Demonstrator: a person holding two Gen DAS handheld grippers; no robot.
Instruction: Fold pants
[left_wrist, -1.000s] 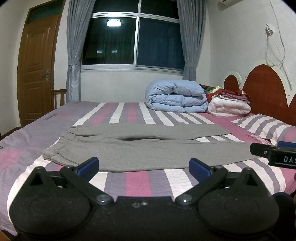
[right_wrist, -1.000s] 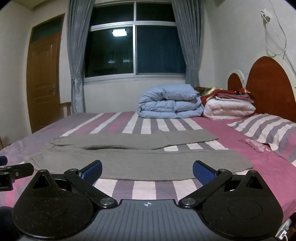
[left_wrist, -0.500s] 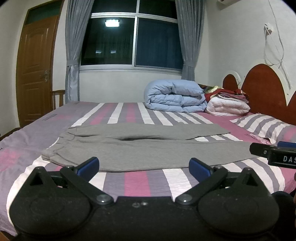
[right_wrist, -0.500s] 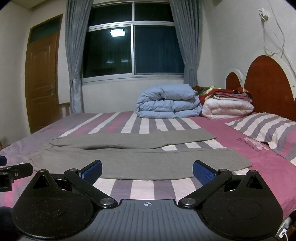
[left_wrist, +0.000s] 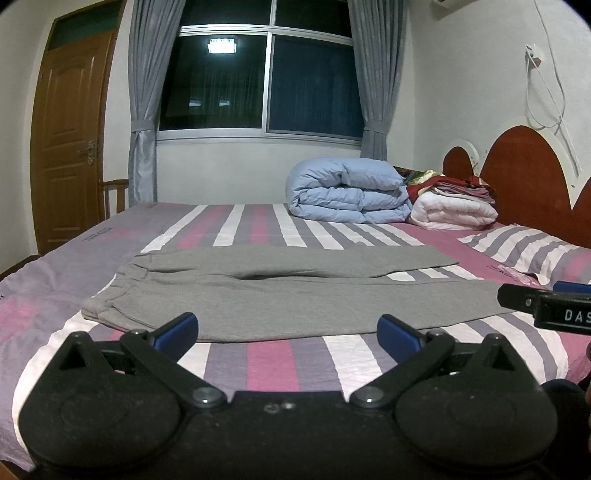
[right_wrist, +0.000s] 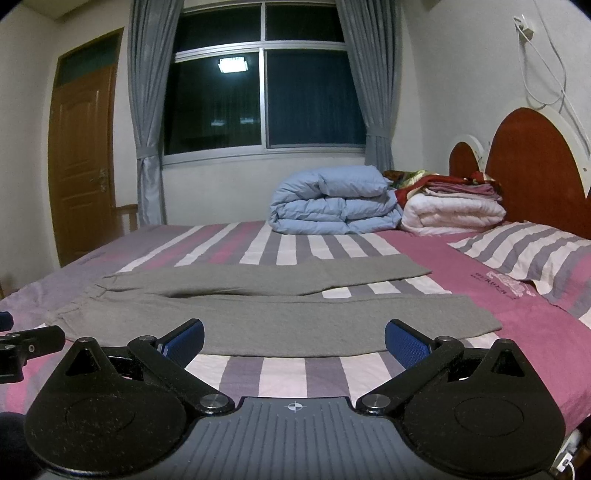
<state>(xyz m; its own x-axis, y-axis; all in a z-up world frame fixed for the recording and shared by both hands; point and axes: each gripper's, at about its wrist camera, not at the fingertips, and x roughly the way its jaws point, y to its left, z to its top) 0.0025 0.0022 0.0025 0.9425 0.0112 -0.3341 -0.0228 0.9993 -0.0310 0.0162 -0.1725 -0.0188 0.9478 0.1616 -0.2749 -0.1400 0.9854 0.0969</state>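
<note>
Grey pants (left_wrist: 280, 295) lie flat on the striped bed (left_wrist: 273, 354), waistband to the left, both legs stretched to the right with a gap between them. They also show in the right wrist view (right_wrist: 280, 314). My left gripper (left_wrist: 288, 328) is open and empty, hovering just in front of the near leg's edge. My right gripper (right_wrist: 293, 338) is open and empty, also at the near edge, further right. The right gripper's tip shows at the right of the left wrist view (left_wrist: 546, 306).
A folded light-blue duvet (left_wrist: 347, 195) and a stack of folded blankets (left_wrist: 454, 206) sit at the far side of the bed. A striped pillow (left_wrist: 532, 251) lies by the red headboard (left_wrist: 524, 173). A window and a wooden door (left_wrist: 70, 147) stand behind.
Both views have shifted slightly, tilting a little; the pants lie as before and both grippers stay open.
</note>
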